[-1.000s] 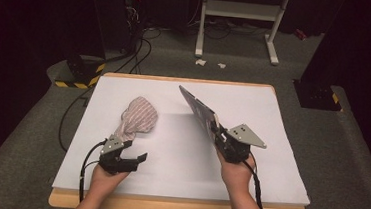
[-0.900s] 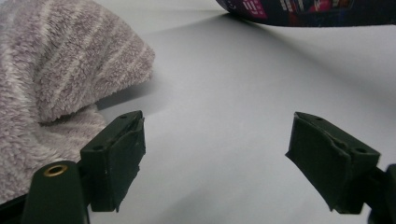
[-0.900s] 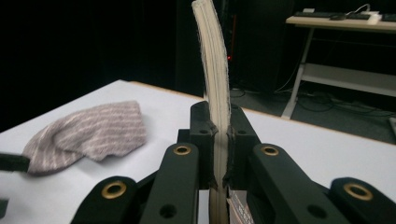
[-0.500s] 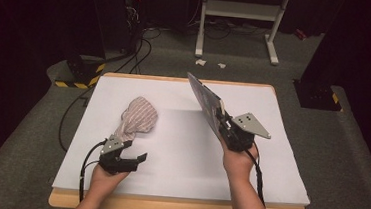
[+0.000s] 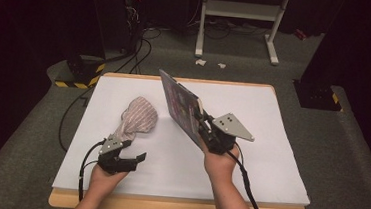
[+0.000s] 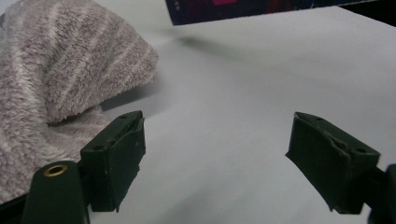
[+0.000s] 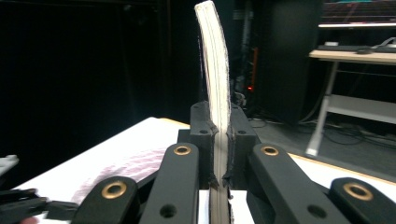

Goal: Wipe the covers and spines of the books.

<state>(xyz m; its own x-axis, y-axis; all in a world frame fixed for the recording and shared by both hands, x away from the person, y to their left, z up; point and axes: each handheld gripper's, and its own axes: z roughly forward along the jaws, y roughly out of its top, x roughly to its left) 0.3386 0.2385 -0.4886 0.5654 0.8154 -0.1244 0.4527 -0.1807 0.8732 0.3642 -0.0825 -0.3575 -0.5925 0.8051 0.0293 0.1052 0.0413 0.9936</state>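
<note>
- right gripper, in the middle of the high view, is clamped on the lower edge of a thin book; the book stands tilted in the air above the white sheet, its cover turned to the left of the frame.
- book pages seen edge-on in the right gripper view bend a little to the right above the jaws, so the grip holds only a small part near one edge.
- left gripper, at the lower left of the high view, rests low with the jaws wide apart and nothing between them; the striped fluffy cloth lies just beside its left pad.
- risk, in my judgement: the book may swing or slide out of the pads, because most of its weight is far from the grip.
- second risk: if the book comes down toward the left, its free corner can land on the cloth and not lie flat.
</note>
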